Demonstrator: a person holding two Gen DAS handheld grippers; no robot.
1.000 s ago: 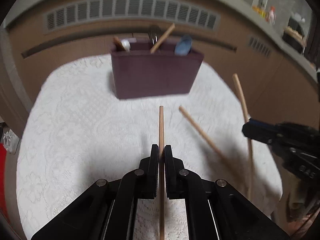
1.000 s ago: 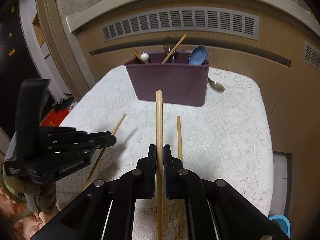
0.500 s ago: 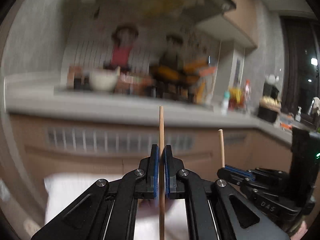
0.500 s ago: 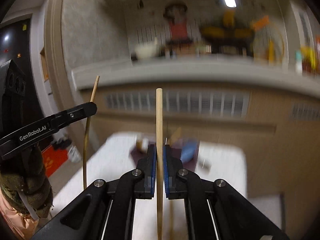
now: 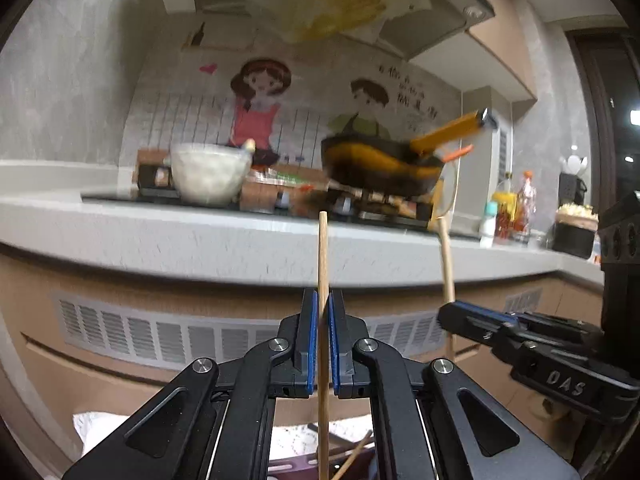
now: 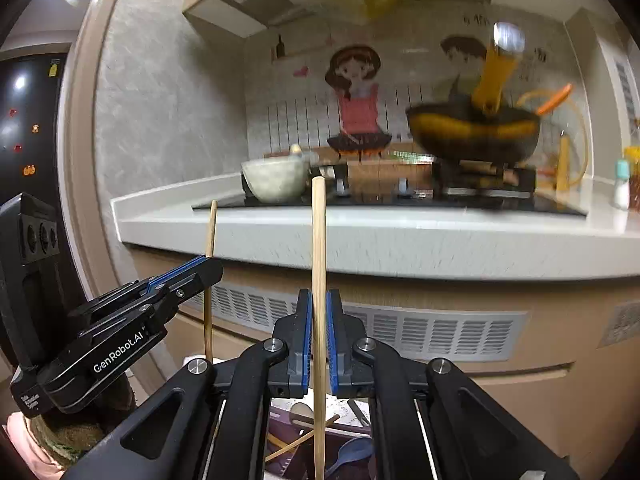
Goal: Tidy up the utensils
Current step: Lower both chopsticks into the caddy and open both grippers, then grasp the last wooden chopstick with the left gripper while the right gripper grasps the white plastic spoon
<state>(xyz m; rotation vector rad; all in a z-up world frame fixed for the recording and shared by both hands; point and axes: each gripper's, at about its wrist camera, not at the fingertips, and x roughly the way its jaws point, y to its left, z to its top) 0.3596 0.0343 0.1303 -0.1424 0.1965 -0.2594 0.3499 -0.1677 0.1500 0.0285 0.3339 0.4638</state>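
Note:
My left gripper (image 5: 323, 300) is shut on a wooden chopstick (image 5: 322, 248) held upright. My right gripper (image 6: 318, 300) is shut on a second wooden chopstick (image 6: 318, 232), also upright. Each gripper shows in the other's view: the right one (image 5: 446, 312) at right with its chopstick (image 5: 445, 260), the left one (image 6: 212, 268) at left with its chopstick (image 6: 210, 232). The purple utensil holder (image 6: 288, 420) lies below the right gripper, with a wooden stick (image 6: 300, 438) and a blue spoon (image 6: 350, 454) in it. Its rim (image 5: 296, 465) also peeks out under the left gripper.
A grey kitchen counter (image 6: 360, 236) with a stove runs across ahead. On it stand a white bowl (image 6: 274, 178) and a black and orange pan (image 6: 472, 136). A vented cabinet front (image 5: 160, 340) is below. The white lace tablecloth (image 5: 90, 428) shows at bottom left.
Both grippers have tilted up from the table, lifting their chopsticks upright, and now face the counter. The holder has dropped to the bottom edge of both views.

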